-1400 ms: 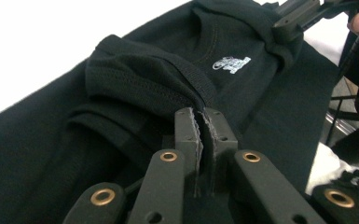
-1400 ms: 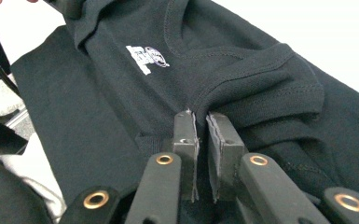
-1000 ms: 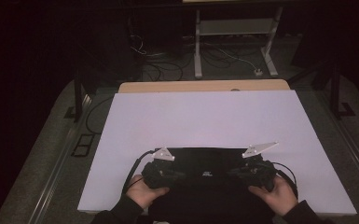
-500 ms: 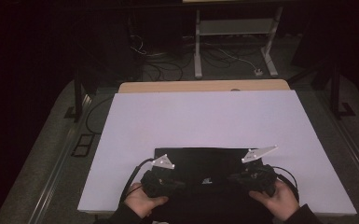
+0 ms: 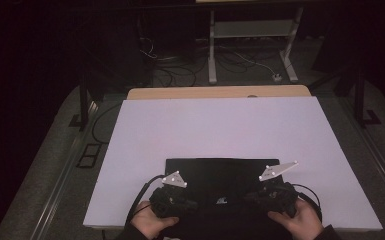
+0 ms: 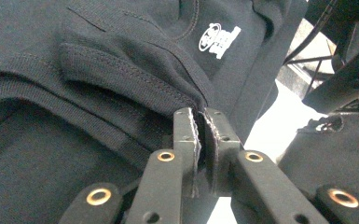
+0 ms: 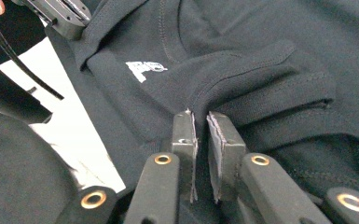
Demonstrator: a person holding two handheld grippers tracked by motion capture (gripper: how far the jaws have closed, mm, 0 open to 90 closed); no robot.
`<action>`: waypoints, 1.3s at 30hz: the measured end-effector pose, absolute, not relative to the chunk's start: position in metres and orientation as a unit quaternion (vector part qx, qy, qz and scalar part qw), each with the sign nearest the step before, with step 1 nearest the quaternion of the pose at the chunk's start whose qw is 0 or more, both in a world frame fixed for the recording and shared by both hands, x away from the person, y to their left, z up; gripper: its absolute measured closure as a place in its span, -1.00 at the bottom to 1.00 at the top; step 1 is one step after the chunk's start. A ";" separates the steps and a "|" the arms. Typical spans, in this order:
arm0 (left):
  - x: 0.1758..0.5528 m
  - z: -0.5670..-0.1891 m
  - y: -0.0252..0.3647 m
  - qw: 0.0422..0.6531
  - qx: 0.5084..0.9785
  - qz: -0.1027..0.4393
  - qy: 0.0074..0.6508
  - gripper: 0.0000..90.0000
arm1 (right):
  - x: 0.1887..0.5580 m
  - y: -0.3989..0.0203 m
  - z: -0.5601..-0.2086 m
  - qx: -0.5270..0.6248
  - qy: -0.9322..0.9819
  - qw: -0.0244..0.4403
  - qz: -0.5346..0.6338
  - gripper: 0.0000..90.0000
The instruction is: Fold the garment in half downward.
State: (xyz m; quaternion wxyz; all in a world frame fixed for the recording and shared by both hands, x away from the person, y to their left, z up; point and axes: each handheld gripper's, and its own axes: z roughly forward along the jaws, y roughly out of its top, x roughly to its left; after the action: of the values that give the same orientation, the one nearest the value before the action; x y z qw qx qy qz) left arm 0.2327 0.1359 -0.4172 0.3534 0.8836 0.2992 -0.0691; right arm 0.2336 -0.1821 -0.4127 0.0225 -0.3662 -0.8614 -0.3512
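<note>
Between our two sets of fingers lies a folded black cotton garment with a small white printed logo (image 5: 222, 201), spread flat on the white-covered table (image 5: 220, 130) at its near edge. Compared with a second ago, the garment's far edge sits a little closer to us and our hands have drawn back toward the table's near side, so we judge that we are pulling the folded cloth toward ourselves, or settling it after a fold. The left gripper (image 6: 200, 122) has its fingers nearly together on a ribbed, stitched fold of the fabric, pinched at the tips; over the last half second those fingers have eased apart slightly, with the cloth between them yet. The right gripper (image 7: 199, 120) likewise has its fingers closed almost fully on a thick hem fold, a narrow gap showing between the pads where the cloth passes. We read this slight loosening on the left as a sign that a release may be near, though both sides grip for now. The garment's long axis runs from one gripper across to the other, parallel to the near table edge, and its neckline and logo sit midway between the fingers, nearest to us.
</note>
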 end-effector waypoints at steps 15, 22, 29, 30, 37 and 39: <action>0.229 -0.413 0.137 0.361 0.887 -0.035 0.284 -0.01 | 0.228 -0.192 -0.406 -0.365 -0.852 0.033 -0.373 -0.06; 0.230 -0.408 0.139 0.370 0.883 -0.020 0.287 -0.34 | 0.231 -0.199 -0.401 -0.374 -0.847 0.013 -0.379 -0.45; 0.234 -0.405 0.143 0.389 0.870 -0.013 0.302 -0.83 | 0.235 -0.204 -0.398 -0.391 -0.839 -0.001 -0.379 -1.00; 0.235 -0.404 0.143 0.384 0.872 -0.010 0.302 -0.94 | 0.235 -0.205 -0.398 -0.391 -0.837 -0.001 -0.383 -1.00; 0.243 -0.400 0.149 0.387 0.872 -0.001 0.299 -1.00 | 0.241 -0.208 -0.394 -0.383 -0.839 -0.001 -0.386 -1.00; 0.245 -0.399 0.150 0.389 0.871 -0.001 0.301 -1.00 | 0.242 -0.209 -0.392 -0.385 -0.839 -0.003 -0.384 -1.00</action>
State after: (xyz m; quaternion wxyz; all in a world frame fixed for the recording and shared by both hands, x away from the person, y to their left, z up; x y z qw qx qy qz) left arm 0.2450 0.1502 -0.3990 0.3889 0.8708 0.3009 -0.0006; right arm 0.2421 -0.2095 -0.3922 -0.0033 -0.3852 -0.8392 -0.3839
